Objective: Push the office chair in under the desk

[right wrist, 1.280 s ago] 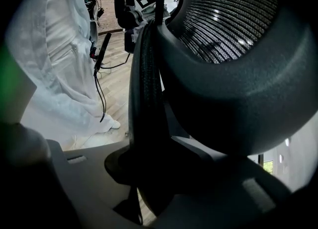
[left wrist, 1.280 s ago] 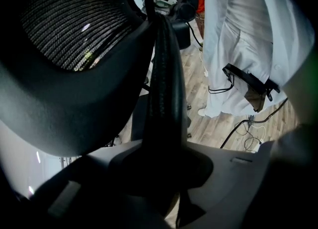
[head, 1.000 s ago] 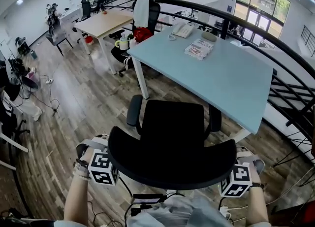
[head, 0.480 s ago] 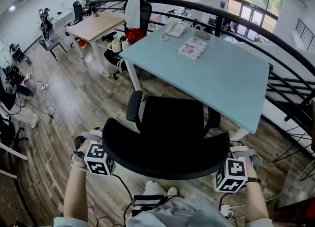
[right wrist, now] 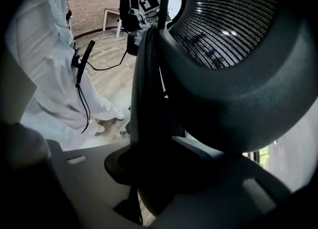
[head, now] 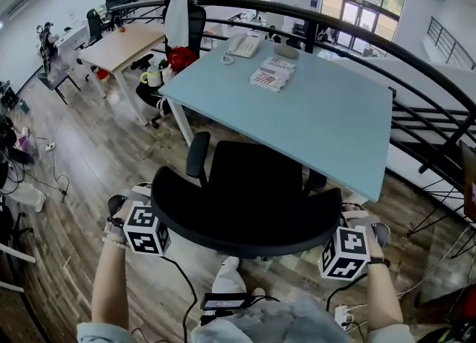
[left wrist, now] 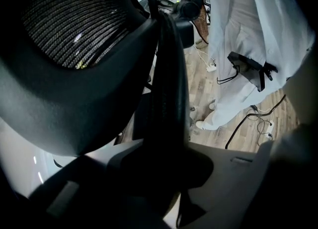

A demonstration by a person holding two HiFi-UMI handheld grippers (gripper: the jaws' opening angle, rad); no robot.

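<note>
Wood-plank flooring runs through an open office, with a black railing (head: 357, 33) curving behind a pale blue bench (head: 327, 133). The chair (head: 256, 174) stands at the bench's near edge. Its seat front just reaches that edge, its backrest (head: 249, 226) faces the person, and most of it is out in the open. The left tongs (left wrist: 166, 166) and right tongs (right wrist: 149, 173) each pinch the backrest's rim, one at either end.

I judge the chair fairly heavy but easy to roll, presumably on casters. The mesh back looks springy and the seat may swivel, so the stiff rim, held at both ends and pushed evenly, seems the best hold.

The armrests (head: 196, 157) must pass under the top, and the white bench leg (head: 182, 122) on the left could catch the base if the chair drifts. A phone (head: 243, 44) and a booklet (head: 271, 75) lie on top, well clear. A cable (head: 181, 289) trails on the floor by the person's feet.
</note>
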